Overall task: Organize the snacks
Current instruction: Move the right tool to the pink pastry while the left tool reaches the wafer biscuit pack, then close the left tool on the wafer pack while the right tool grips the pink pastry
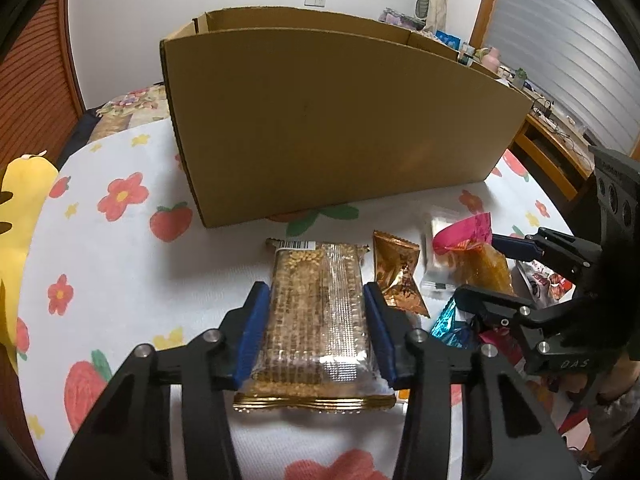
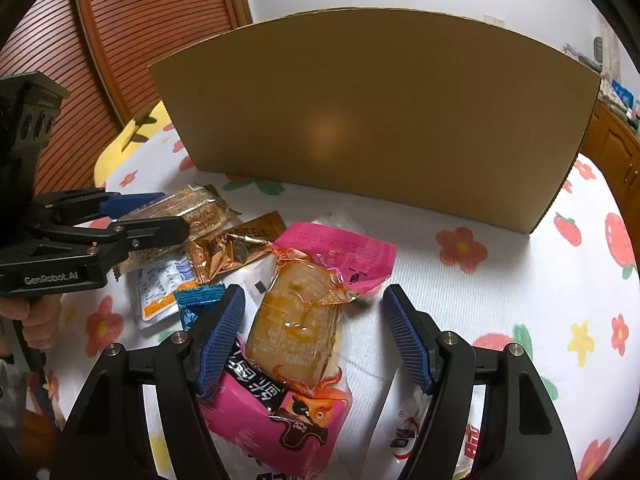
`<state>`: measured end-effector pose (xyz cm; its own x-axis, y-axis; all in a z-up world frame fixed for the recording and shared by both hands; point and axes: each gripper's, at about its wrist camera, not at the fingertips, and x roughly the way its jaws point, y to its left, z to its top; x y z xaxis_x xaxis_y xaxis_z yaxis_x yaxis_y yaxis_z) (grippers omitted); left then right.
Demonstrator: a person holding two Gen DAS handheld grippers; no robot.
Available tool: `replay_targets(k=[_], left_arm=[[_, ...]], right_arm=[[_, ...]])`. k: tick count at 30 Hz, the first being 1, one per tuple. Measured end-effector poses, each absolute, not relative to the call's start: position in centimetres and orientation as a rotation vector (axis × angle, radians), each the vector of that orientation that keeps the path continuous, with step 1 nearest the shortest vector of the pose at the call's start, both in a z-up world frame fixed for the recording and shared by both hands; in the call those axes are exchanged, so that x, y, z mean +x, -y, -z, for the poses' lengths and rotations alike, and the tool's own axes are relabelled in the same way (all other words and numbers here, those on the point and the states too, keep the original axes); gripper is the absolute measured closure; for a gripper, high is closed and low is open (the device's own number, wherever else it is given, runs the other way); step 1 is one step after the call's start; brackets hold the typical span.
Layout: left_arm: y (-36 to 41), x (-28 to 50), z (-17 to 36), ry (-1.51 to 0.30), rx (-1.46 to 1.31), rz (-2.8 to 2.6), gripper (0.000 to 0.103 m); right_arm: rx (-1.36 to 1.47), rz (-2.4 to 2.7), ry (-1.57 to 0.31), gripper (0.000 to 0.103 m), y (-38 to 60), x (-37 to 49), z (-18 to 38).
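- Snacks lay in a loose pile on a flower-print cloth over the table (image 1: 120, 280), in front of a tall cardboard box (image 1: 340, 128); none could be seen inside the box, whose near wall hid its floor.
- Left claw (image 1: 316, 304) was pinching a long clear-wrapped grain bar (image 1: 316, 300), blue pads against both long sides; the bar seemed to rest on the cloth.
- Right claw (image 2: 316, 340) stood spread over an orange-filled pouch with a pink top (image 2: 304, 312), touching nothing.
- Beside them lay a gold packet (image 1: 398, 276), a white sachet (image 1: 436, 256), a blue foil wrapper (image 2: 198, 294) and a pink bag with a cartoon print (image 2: 276, 420).
- By my judgement the sorting had barely begun: every visible packet remained outside the box.
- Box wall rose close behind the pile, so anything lifted would need to clear its top edge.
- Open cloth lay left of the bar; the two claws crowded each other over the pile.
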<state>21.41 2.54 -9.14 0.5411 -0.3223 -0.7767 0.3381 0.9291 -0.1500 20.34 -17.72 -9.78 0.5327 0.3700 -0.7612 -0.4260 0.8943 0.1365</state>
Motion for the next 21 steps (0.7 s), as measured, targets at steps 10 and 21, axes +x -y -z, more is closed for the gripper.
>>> replay_targets(k=[10,21], left_arm=[[-3.1,20.4,9.2,-0.872,0.025,0.401,0.062],[-4.4,18.4,8.1,-0.810,-0.026,0.404,0.062]], right_arm=[[-0.068,-0.475,-0.891,0.030,17.6,20.4,9.8],[-0.088,-0.466,-0.891,0.030,17.4,20.4,9.9]])
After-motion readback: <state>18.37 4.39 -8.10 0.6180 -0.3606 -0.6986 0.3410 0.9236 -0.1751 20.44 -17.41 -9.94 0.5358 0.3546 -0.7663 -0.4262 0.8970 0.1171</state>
